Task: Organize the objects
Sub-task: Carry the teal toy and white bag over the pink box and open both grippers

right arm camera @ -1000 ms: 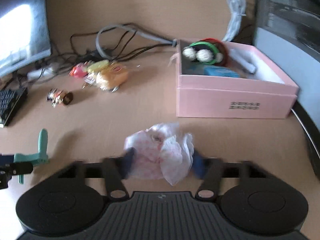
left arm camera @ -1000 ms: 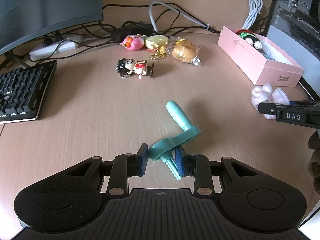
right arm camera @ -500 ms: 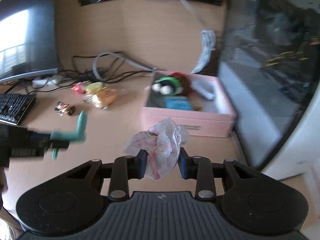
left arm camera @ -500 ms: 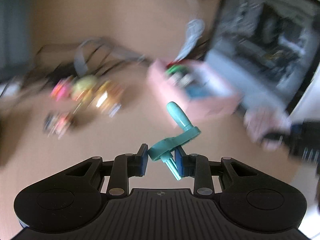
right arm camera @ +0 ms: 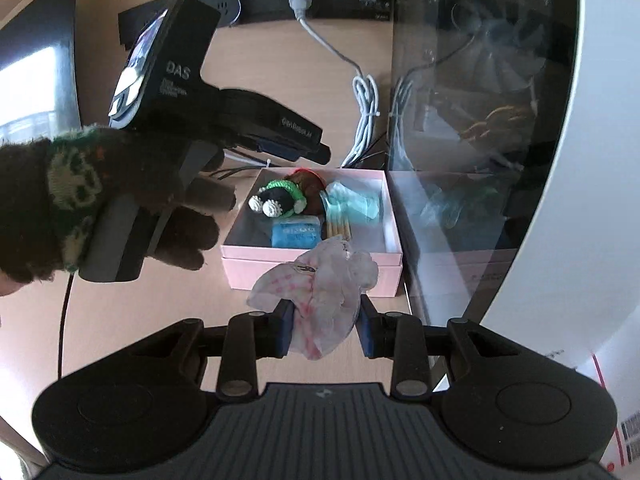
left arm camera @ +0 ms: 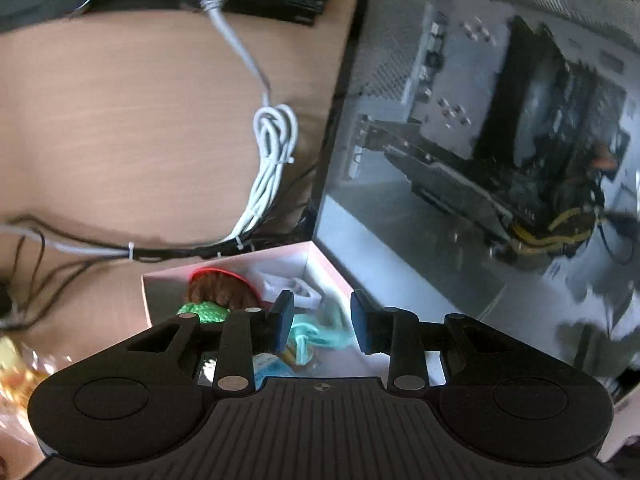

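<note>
Up over the pink box (right arm camera: 312,272) with the left gripper (left arm camera: 320,320), held in a gloved hand (right arm camera: 80,200). With jaws just opened a little, no squeeze on the blue-green toy (right arm camera: 352,204). Blurry toy down inside the box, next to a knitted doll (right arm camera: 280,200) and a blue packet (right arm camera: 296,232). Tight squeeze on a pink and white cloth (right arm camera: 320,284) in the right gripper (right arm camera: 322,324), up off the desk (right arm camera: 120,320), just in front of the box.
</note>
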Action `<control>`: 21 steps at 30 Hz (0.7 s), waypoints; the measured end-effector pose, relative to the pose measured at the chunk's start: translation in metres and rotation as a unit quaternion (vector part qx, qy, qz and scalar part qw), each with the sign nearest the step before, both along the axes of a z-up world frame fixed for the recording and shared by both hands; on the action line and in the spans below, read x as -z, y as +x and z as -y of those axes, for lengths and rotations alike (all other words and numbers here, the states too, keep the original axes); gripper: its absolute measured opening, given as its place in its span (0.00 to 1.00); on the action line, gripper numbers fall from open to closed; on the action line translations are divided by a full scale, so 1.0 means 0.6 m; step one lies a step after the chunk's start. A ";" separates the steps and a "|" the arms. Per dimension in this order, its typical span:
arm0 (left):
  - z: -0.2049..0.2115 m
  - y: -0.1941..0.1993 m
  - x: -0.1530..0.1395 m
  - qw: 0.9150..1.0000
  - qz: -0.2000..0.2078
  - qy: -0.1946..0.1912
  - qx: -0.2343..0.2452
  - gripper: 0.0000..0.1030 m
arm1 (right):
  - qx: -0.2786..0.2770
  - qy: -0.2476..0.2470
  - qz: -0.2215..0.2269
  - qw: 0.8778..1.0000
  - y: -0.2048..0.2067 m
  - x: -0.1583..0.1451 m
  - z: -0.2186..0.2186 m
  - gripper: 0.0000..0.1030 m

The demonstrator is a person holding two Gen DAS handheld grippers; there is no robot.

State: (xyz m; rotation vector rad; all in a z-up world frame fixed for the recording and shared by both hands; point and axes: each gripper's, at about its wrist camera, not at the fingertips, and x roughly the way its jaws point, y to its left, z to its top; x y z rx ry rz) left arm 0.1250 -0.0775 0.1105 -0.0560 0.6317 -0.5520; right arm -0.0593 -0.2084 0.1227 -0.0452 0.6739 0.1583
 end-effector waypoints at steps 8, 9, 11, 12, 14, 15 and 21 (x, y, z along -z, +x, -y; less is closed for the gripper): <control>-0.103 -0.066 0.019 0.992 -0.020 -0.036 -0.116 0.34 | 0.013 0.034 0.011 0.999 0.091 0.033 -0.005 0.30; -0.119 -0.081 0.021 0.991 -0.022 -0.026 -0.132 0.34 | 0.022 0.024 0.021 0.999 0.112 0.034 -0.015 0.30; -0.149 -0.105 0.032 0.986 -0.041 -0.015 -0.161 0.34 | 0.043 -0.009 0.036 0.998 0.157 0.041 -0.039 0.30; -0.164 -0.116 0.035 0.984 -0.051 -0.011 -0.171 0.34 | 0.061 -0.033 0.048 0.996 0.184 0.051 -0.052 0.31; -0.191 -0.139 0.038 0.980 -0.061 0.005 -0.191 0.34 | 0.085 -0.051 0.049 0.994 0.228 0.074 -0.063 0.31; -0.205 -0.151 0.038 0.977 -0.062 0.013 -0.202 0.34 | 0.098 -0.053 0.035 0.993 0.253 0.088 -0.066 0.31; -0.294 -0.214 0.046 0.960 -0.085 0.046 -0.264 0.34 | 0.108 -0.062 0.009 0.992 0.309 0.140 -0.076 0.73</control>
